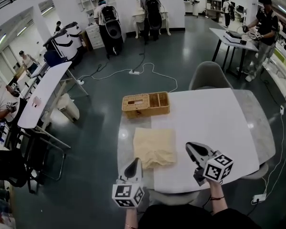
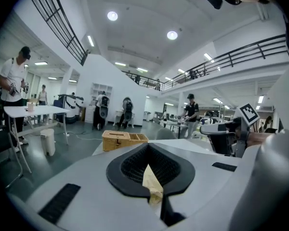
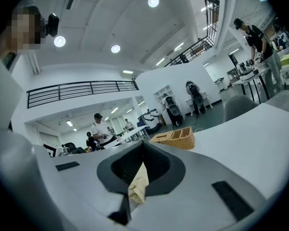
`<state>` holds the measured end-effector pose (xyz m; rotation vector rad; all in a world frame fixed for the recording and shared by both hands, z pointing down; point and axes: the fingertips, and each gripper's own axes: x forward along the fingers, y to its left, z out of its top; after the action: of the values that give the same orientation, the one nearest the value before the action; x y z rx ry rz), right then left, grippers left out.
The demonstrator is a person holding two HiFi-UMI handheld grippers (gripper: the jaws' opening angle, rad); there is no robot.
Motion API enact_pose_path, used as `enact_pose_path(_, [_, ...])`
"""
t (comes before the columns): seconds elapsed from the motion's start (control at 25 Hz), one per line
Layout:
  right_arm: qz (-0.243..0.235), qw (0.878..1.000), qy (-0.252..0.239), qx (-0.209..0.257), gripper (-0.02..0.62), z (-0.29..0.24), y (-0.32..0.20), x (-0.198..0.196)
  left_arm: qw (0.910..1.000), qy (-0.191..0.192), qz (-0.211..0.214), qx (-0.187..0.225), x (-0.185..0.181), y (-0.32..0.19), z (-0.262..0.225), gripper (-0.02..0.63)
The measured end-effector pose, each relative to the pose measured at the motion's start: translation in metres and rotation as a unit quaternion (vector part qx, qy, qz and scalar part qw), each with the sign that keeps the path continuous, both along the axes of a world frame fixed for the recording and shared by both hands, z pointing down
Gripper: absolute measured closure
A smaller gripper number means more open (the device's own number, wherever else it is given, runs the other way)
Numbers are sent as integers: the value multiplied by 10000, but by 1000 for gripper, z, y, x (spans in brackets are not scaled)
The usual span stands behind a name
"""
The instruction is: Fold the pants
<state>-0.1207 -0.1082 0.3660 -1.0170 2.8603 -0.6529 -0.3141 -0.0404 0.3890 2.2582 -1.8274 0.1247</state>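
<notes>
Pants [image 1: 155,147] folded on bench [image 1: 214,123], nearer the person than basket [image 1: 146,105]; left gripper [image 1: 135,163] and right gripper [image 1: 190,148] fingers each pinch pants cloth.

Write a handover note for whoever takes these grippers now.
Left gripper: jaws together, at the near left corner of the pants, no cloth lifted.
Right gripper: shut, apart from the pants, to their right.
A cream sliver shows between each pair of jaws; what it is I cannot tell.
Pants: a flat cream square on the table, before the wicker basket.
Done: folding looks complete.
To do: maybe neaten the rumpled near edge.
</notes>
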Motion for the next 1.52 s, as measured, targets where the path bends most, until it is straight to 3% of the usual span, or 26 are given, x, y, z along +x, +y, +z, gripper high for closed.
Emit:
enact_pose_path(0.52, [267,9982,-64,524,580,-19,4,43,9975,-8,-364,613,5,18,-26,598])
enact_pose_path(1.52, [630,9956,162,673,581,-10,-3,60,9949,-217,-799,571,-11,27,-24,598])
